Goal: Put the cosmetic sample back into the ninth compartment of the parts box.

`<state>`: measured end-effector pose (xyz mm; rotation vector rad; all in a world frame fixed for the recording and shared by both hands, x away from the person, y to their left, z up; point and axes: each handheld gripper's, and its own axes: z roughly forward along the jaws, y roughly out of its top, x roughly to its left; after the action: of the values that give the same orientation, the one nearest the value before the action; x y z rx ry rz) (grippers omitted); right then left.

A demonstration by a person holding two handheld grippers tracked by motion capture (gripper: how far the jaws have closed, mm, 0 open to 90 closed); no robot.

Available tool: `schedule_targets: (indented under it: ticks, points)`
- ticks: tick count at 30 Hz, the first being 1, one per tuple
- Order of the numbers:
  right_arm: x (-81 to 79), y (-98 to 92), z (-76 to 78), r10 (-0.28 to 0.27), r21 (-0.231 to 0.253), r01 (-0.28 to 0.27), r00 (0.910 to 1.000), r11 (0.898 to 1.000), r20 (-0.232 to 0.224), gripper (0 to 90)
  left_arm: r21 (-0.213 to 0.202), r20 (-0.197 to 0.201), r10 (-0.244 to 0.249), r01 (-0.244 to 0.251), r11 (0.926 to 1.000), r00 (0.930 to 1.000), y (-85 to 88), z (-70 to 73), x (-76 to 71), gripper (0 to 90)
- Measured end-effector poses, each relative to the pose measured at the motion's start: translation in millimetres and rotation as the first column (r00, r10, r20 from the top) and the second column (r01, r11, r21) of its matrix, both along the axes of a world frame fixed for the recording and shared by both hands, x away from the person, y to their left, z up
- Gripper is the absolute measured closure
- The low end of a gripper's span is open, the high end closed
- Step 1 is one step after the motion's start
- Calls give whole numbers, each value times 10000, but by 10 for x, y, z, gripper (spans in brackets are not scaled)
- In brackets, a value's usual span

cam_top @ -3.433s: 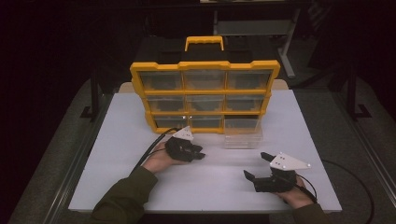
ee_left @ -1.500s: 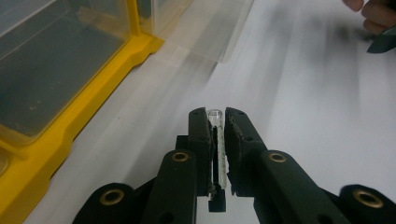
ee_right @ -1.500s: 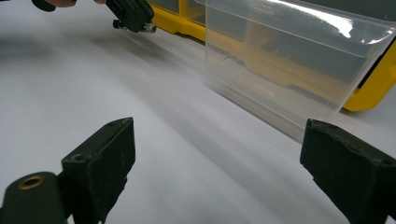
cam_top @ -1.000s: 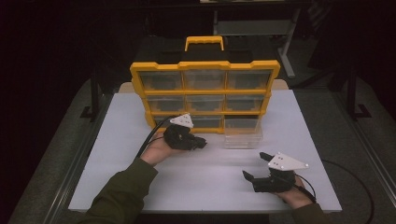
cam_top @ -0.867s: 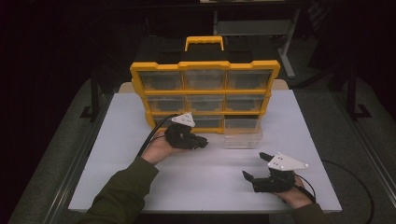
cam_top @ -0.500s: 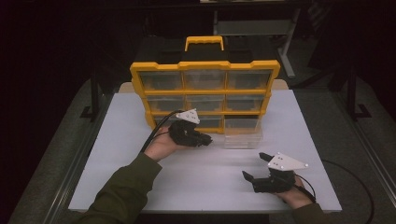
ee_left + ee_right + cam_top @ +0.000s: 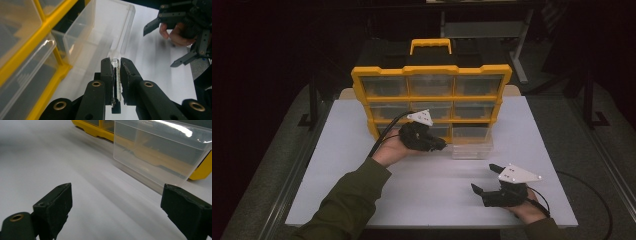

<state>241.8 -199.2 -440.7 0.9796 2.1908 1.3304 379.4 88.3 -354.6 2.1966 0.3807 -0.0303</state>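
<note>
A yellow organiser with clear drawers stands upright at the back of the white table. Its bottom right drawer is pulled out toward me. My left gripper hovers just left of that drawer, shut on a small clear tube that stands between its pads. My right gripper rests near the table's front right edge, open, with nothing between its jaws; it faces the drawer's clear front.
The organiser's orange handle rises behind it, in front of a dark case. In the left gripper view the right gripper and the hand on it lie beyond the drawer. Bare white table lies between the two grippers.
My left gripper has risen and moved right, toward the pulled-out drawer, still shut on the tube. The right gripper has kept still.
</note>
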Motion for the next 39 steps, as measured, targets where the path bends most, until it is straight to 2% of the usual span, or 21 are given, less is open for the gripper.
schedule_targets:
  ticks: [8, 9, 10, 11, 14, 20, 33, 39]
  points:
    - [1, 0, -2, 15, 7, -15, 10000, 10000, -4, 95, -107, 172, -61, 63, 9999, 9998, -98, 63, 53, 812]
    - [0, 0, -2, 14, 7, -14, 10000, 10000, -8, 95, -7, 344, -268, 268, 9996, 9990, -105, 74, 80, 812]
    - [1, 0, -3, 12, 7, -12, 10000, 10000, -4, 95, -123, 124, -19, 21, 9999, 9999, -119, 76, 62, 812]
    - [1, 1, -2, 6, 11, -6, 10000, 10000, -11, 95, -36, 277, -171, 173, 9998, 9995, -123, 85, 87, 812]
    - [0, 1, -2, 14, 1, -14, 10000, 10000, -6, 95, -146, 136, -7, 9, 9999, 9999, -154, 103, 97, 812]
    - [2, -1, -4, -4, 23, 4, 10000, 10000, -2, 95, 56, 249, -146, 144, 9999, 9996, -193, 140, 140, 812]
    - [2, 0, -4, 29, 21, -29, 10000, 10000, -6, 95, -126, 70, -68, 69, 9999, 10000, -323, 152, 198, 812]
    - [1, 0, -4, 41, 28, -41, 10000, 10000, -11, 95, -128, 185, -121, 123, 9998, 9998, -381, 184, 222, 812]
